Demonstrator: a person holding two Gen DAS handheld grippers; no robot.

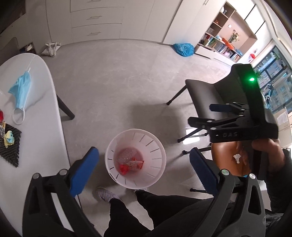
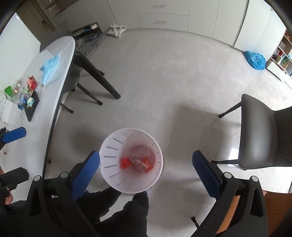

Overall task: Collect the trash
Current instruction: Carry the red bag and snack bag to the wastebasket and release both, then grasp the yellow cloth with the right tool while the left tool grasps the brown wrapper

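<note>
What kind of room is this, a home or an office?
Probably a home living or dining room, though it could be an office. A white table holds clutter, a dark chair stands nearby, built-in white cabinets line the wall, and open bookshelves hold books.

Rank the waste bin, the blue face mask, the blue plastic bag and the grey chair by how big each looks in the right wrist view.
1. grey chair, cut off by the picture's edge
2. waste bin
3. blue face mask
4. blue plastic bag

The mask and bag look close in size; the bag lies much farther off, so that ranking is unsure.

Bare floor surrounds the bin; table left, chair right.
</note>
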